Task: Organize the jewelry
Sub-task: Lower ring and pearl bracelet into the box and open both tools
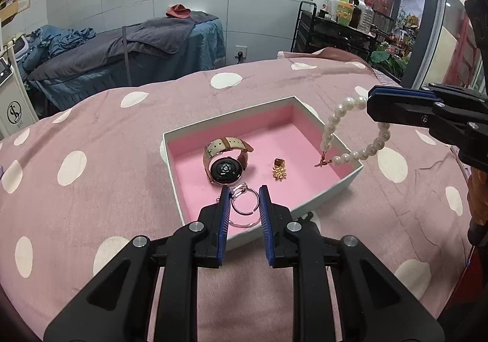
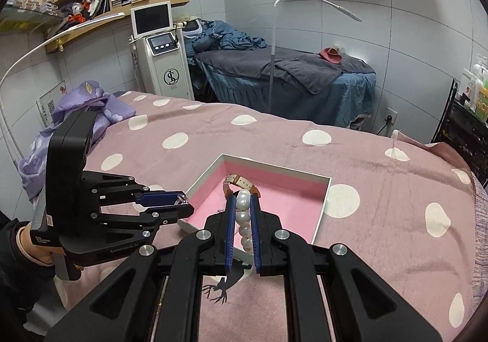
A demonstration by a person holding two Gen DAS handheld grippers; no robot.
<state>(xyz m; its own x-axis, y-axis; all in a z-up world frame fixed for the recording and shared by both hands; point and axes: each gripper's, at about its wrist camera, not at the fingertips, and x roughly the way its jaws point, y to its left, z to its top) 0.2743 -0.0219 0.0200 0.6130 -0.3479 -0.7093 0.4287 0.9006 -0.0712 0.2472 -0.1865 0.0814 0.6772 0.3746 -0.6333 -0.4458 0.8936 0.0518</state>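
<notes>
A white box with a pink lining (image 1: 305,140) sits on the polka-dot bedspread. In it lie a watch with a tan strap (image 1: 224,159), a gold brooch (image 1: 279,169) and a thin bangle (image 1: 245,203). My left gripper (image 1: 244,207) is open, its fingers either side of the bangle at the box's near edge. My right gripper (image 2: 243,210) is shut on a pearl bracelet (image 2: 244,220). In the left wrist view the pearl bracelet (image 1: 335,125) hangs from the right gripper (image 1: 370,107) over the box's right corner, its gold clasp low inside.
The pink dotted bedspread (image 1: 122,159) spreads around the box. A purple cloth (image 2: 91,107) lies at its far left. Beyond stand a grey-blue massage bed (image 2: 289,76), a white machine (image 2: 164,58), a floor lamp and a trolley of bottles (image 1: 344,6).
</notes>
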